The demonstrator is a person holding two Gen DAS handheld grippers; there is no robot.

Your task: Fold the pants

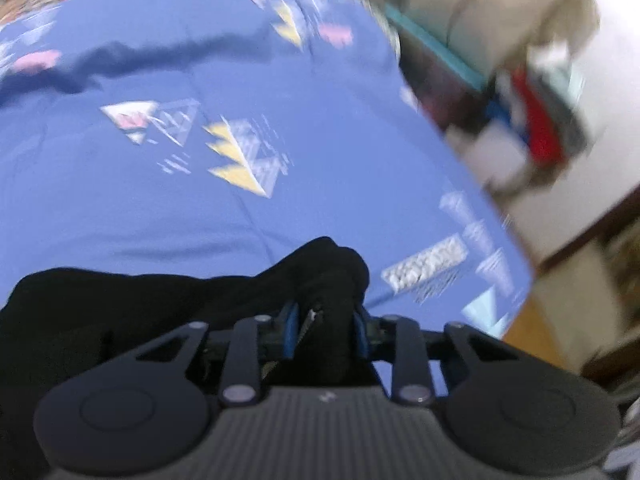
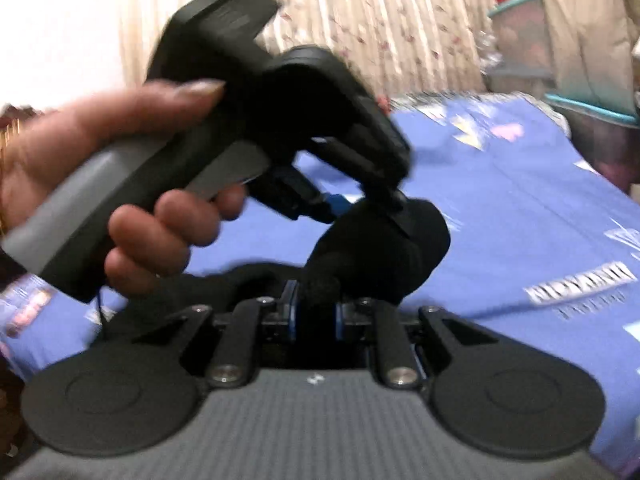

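Left wrist: left tongs point(image 1: 324, 332) clenched on black pants point(image 1: 120, 304), cloth trailing left, right tongs point(image 2: 316, 312) gripping same bunch, blue bedsheet point(image 1: 280, 80) below.

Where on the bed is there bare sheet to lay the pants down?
Free: blue sheet beyond the black pants, toward its triangle prints. Crowded: the near edge, where the left gripper and right gripper both clamp bunched pants, close together.
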